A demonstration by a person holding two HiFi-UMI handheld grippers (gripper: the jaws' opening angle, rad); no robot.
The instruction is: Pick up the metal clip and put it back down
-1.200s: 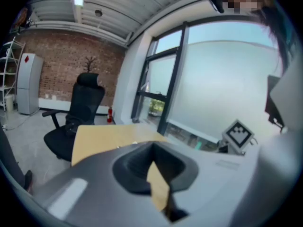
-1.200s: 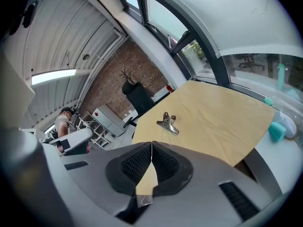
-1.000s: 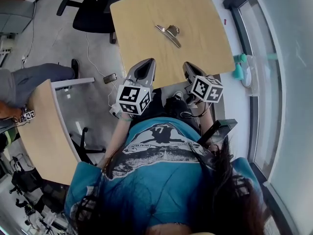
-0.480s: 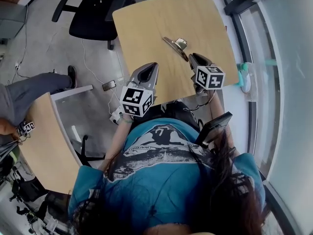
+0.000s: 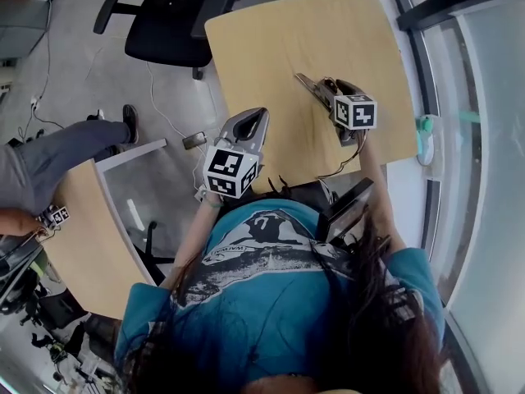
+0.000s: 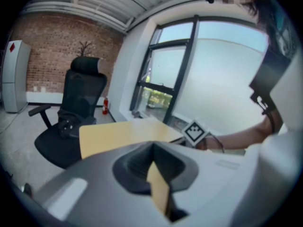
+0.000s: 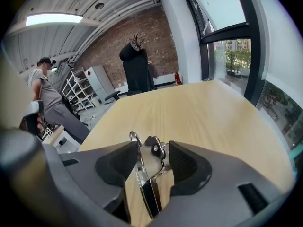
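Note:
The metal clip (image 5: 310, 84) lies flat on the light wooden table (image 5: 279, 31), near its right side. My right gripper (image 5: 332, 90) is down at the clip. In the right gripper view the chrome clip (image 7: 149, 174) lies between the two dark pads of that gripper (image 7: 154, 146), and its jaws have just been opening; I see no squeeze on it. My left gripper (image 5: 251, 120) hangs over the table's near edge, left of the clip, with nothing in it. Seen in its own view, the left gripper (image 6: 152, 149) has its tips together.
A black office chair (image 5: 168, 23) stands beyond the table's far left corner. A second wooden table (image 5: 78, 220) and a seated person's leg (image 5: 57, 150) are at the left. Glass window wall runs along the right, with a teal object (image 5: 426, 130) by it.
Both grippers have moved forward over the table. The right one went further and came down onto the clip, which now sits between its jaws. The clip has not moved.

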